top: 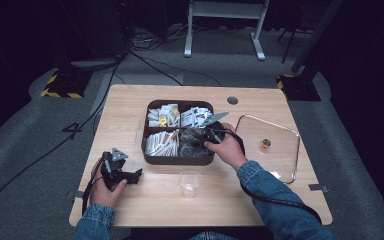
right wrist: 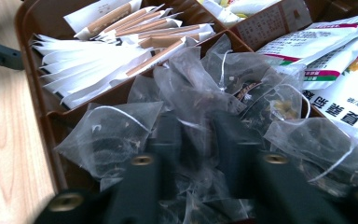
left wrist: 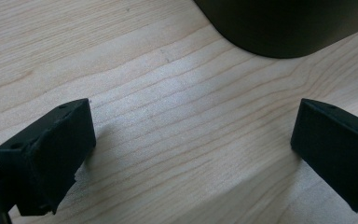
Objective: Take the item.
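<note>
Sachets with Chinese print unreadable, right tongs among mesh teabags

High cam overhead; gripper cams close on tray

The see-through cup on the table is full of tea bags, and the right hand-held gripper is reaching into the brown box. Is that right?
Not quite. The cup is empty; the high view shows nothing inside it. The tea bags are in the brown box, in the compartment where the right hand-held gripper is reaching, as the right gripper view shows.
</note>
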A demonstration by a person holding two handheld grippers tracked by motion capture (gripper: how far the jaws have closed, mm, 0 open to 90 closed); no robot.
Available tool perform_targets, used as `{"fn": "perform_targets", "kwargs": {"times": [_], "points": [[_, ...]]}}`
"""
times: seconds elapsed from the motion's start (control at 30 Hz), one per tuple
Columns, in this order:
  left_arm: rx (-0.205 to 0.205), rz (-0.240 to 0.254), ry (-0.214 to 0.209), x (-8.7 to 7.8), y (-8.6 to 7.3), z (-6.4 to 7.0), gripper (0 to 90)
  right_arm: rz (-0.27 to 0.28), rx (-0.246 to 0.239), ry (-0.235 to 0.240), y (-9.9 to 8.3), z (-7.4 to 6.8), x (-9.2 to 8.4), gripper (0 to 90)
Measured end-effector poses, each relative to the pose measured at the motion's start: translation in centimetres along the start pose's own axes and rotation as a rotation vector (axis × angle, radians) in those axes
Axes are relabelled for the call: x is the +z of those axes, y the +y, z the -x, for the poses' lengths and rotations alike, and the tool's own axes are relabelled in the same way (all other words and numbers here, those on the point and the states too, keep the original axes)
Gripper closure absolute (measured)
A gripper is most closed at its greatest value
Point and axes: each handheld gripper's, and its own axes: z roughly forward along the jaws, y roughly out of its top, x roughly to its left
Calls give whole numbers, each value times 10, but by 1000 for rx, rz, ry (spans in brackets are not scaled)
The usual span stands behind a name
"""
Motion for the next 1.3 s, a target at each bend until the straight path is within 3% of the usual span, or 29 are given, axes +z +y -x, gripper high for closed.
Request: {"fn": "perform_targets", "kwargs": {"times": [0.2,0.57,1.0,1.3], "points": [[0,0,0,0,0,0,2,40,10,8,-1,2,-6,837],[3,1,1,0,0,0,2,67,3,39,0,-1,-13,841],[9,1,0,0,1,-1,2,159,36,95,2,-6,-40,841],[9,2,0,1,1,-1,2,210,30,142,2,-19,-59,841]]}}
